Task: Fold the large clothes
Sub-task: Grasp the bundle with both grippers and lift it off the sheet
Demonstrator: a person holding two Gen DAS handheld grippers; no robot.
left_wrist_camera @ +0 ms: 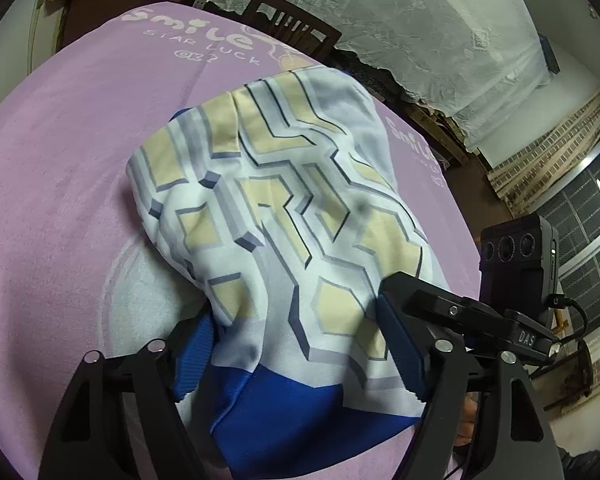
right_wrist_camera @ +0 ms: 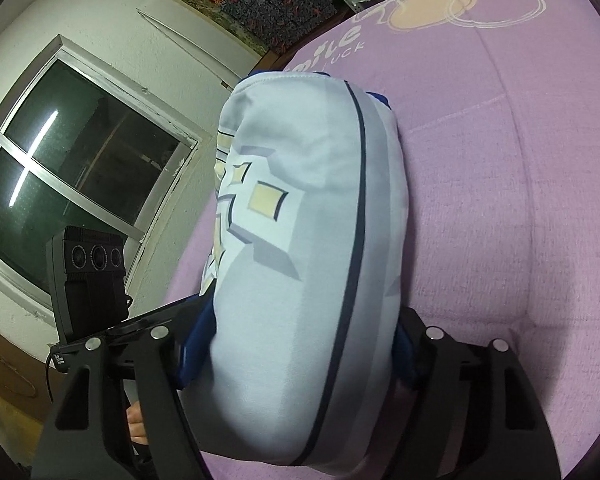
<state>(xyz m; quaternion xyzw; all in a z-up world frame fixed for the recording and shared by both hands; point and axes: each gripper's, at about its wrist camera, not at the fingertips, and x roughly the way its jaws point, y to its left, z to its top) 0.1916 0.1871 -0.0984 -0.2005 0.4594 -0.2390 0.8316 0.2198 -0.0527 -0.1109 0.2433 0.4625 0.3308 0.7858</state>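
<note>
Both the left gripper [left_wrist_camera: 296, 344] and right gripper [right_wrist_camera: 296, 356] clamp the white, yellow-and-grey geometric-patterned, blue-trimmed garment [left_wrist_camera: 284, 216] [right_wrist_camera: 300, 240], which hides their fingertips, above the lilac printed bedsheet [left_wrist_camera: 60, 160] [right_wrist_camera: 500, 200].

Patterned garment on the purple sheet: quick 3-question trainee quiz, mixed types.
1. True or false: the pale blue and yellow geometric-print garment lies flat, touched by neither gripper.
2. What surface is beneath it?
3. Which gripper has fabric between its fingers? A left only, B right only, C both.

Key: 1 false; 2 the lilac printed bed sheet; 3 C, the left gripper and the right gripper each close on a fold.
</note>
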